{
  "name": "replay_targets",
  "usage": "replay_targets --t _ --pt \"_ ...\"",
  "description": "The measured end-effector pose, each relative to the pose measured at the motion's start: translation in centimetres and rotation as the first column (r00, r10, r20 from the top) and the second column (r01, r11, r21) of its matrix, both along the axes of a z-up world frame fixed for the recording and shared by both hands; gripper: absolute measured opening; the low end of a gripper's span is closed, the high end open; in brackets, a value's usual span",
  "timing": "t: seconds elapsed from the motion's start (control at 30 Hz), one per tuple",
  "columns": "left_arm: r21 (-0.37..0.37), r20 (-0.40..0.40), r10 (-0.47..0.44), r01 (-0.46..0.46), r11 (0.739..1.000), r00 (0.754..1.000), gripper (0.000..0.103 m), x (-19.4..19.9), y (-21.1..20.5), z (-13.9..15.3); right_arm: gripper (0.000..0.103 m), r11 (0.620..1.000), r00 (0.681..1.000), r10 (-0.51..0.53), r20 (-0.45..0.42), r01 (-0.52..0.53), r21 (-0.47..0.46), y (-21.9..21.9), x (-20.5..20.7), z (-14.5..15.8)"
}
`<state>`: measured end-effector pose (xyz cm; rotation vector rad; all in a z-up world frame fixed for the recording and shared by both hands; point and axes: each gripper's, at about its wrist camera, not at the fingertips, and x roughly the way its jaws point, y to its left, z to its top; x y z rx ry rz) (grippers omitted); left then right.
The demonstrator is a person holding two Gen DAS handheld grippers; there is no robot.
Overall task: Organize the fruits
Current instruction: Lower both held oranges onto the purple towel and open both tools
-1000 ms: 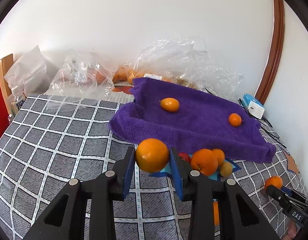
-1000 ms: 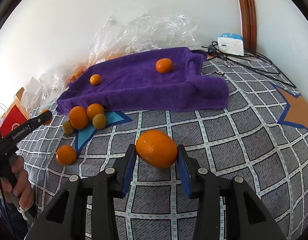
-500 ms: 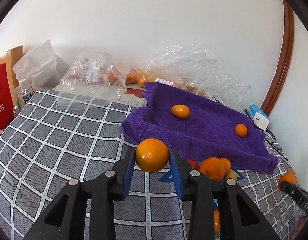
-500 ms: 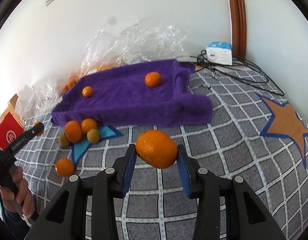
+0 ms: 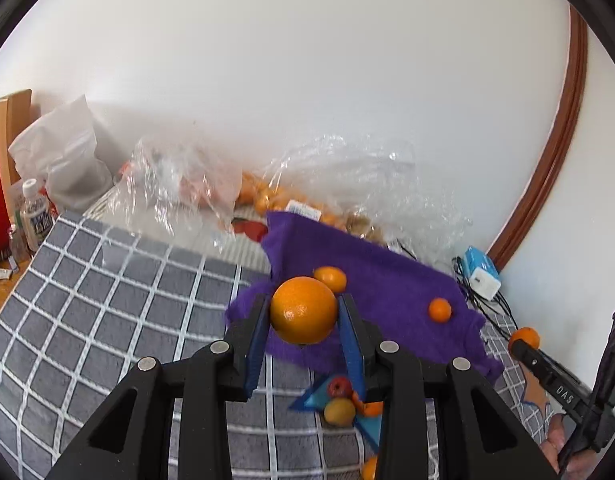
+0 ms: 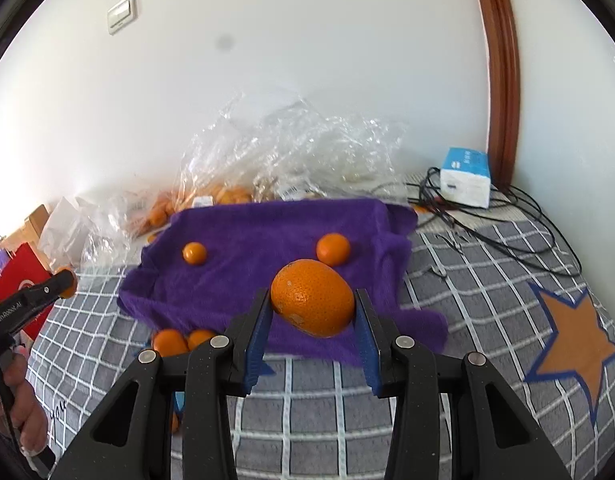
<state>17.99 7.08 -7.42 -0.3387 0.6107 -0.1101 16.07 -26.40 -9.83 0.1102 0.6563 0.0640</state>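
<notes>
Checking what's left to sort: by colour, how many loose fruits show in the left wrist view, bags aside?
Orange fruit: 6 (one in the left gripper, one in the right gripper, two on the purple towel, two partly hidden on the bedspread)
Red fruit: 1
Yellow-green fruit: 1
Total: 8

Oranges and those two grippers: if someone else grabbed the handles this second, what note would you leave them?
Left gripper: shut on an orange, raised in front of the purple towel.
Right gripper: shut on a bigger orange, also raised at the towel's near edge.
Done: two small oranges lie on the towel.
Left: set both held oranges down on the towel, then fetch the loose fruits on the checked cloth just in front of it.
</notes>
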Motion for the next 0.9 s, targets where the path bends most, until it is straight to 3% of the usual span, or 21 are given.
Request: replay_targets --t 0.2,0.37,0.63,0.9 --pt "0.018 0.019 0.007 -0.007 1.000 1.000 0.033 3.4 -1.0 1.1 0.040 1.000 1.000 -0.004 0.007 0.004 0.001 0.6 3.4 0.8" --pt "0.033 0.013 0.022 -0.022 0.999 1.000 0.033 6.5 -2.4 0.3 0.040 1.000 0.999 -0.002 0.036 0.000 0.031 0.9 5.3 1.2" --pt "0.115 -0.013 0.031 -0.029 0.993 0.999 0.033 8.1 -3.0 -4.2 0.040 1.000 0.999 -0.024 -0.046 0.024 0.012 0.6 7.7 -3.0" --pt "0.073 -0.069 0.055 -0.050 0.996 0.996 0.033 9.4 -1.9 -6.5 0.040 0.999 0.994 -0.038 -0.099 0.039 0.007 -0.2 8.8 -5.5"
